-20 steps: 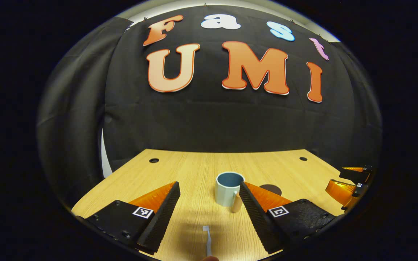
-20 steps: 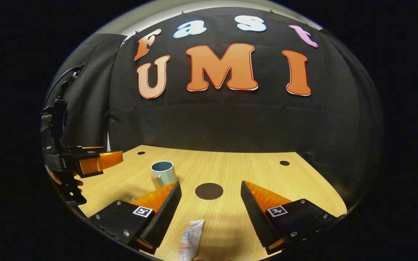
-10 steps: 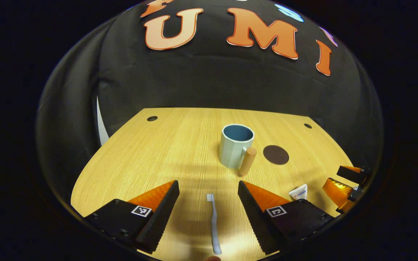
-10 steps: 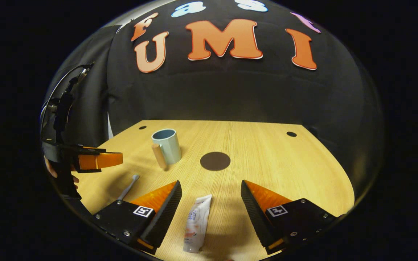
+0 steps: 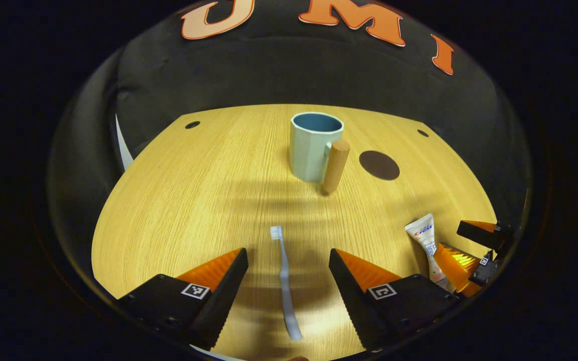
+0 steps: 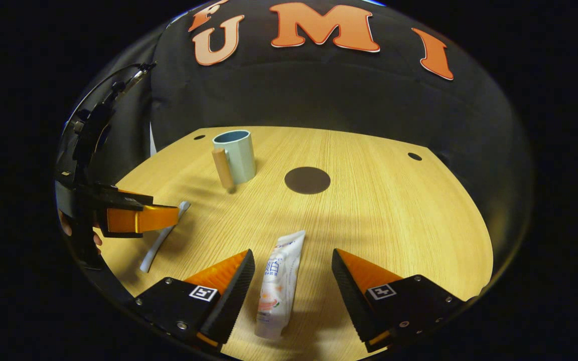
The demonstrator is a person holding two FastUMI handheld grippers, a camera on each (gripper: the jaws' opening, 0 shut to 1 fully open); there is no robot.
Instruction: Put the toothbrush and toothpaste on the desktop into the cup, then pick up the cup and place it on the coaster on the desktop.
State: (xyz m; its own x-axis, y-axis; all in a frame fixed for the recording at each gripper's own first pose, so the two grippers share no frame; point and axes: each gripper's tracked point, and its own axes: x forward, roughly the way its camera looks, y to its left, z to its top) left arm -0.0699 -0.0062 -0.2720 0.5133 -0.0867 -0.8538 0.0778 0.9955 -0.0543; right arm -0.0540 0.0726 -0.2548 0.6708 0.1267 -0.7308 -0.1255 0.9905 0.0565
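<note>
Left hand-held gripper (image 5: 287, 260): jaws spread wide, nothing held, toothbrush (image 5: 284, 281) lying betw the fingers on the counter (image 5: 178, 190), bristle end pointing away twd the cup. Right hand-held gripper (image 6: 293, 263): also wide open & empty, toothpaste tube (image 6: 276, 286) lying betw its fingers, flat crimped end fwd, cap end nearest the camera.

Risks, my read:
- toothbrush is thin & flat on the counter; if the fingers close too high they'll pinch air, too low they'll scrape the wood & skid the brush out sideways
- handle sits slightly off-centre/angled betw the left fingers, so one finger may hit first & spin it
- tube is soft: a hard squeeze could deform it or make it squirt out of the grip; a grab near one end would let it droop when lifted
- both grippers work near each other, so lifting twd the cup together could mean a clash

Further out: cup (image 5: 314, 145), upright, wooden handle (image 5: 335, 167) facing the grippers, well beyond the brush tip. Dark round coaster (image 5: 379, 165) just beside the cup, bare
</note>
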